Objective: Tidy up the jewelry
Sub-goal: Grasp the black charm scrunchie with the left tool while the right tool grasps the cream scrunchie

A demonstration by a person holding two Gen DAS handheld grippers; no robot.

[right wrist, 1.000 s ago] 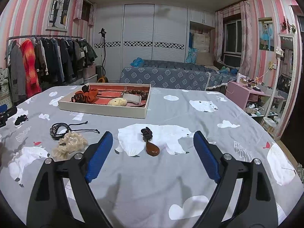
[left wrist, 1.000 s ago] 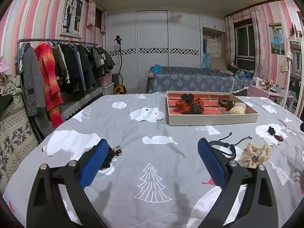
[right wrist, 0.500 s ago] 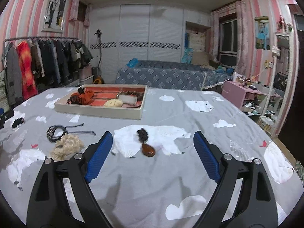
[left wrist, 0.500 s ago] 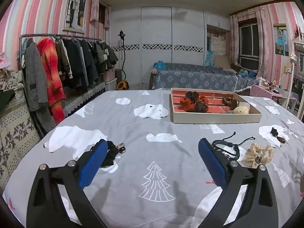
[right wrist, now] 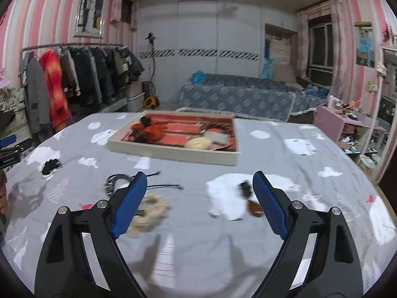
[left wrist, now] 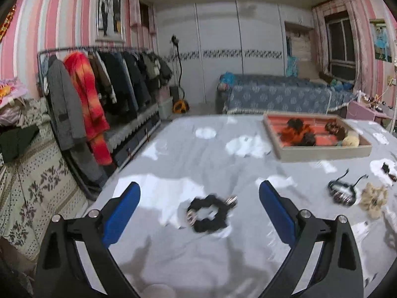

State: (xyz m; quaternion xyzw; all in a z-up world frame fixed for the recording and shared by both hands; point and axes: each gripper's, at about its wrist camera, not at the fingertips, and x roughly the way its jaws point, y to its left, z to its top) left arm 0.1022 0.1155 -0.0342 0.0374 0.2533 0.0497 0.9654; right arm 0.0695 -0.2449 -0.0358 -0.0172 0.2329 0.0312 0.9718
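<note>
Left wrist: left claw (left wrist: pixel 199 200) released — black fabric scrunchie (left wrist: pixel 208 214) lies on the grey desk (left wrist: pixel 188 253) between its fingers.
Right wrist: right claw (right wrist: pixel 199 188) released, above desk — cream scrunchie (right wrist: pixel 148 209) behind its left finger.

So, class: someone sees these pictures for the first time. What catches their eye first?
Probably the blue-padded jaws of the left gripper, spread wide around a black scrunchie on the grey bedspread. Next, the beige tray with its orange lining further back, and the cream scrunchie near the right gripper.
</note>
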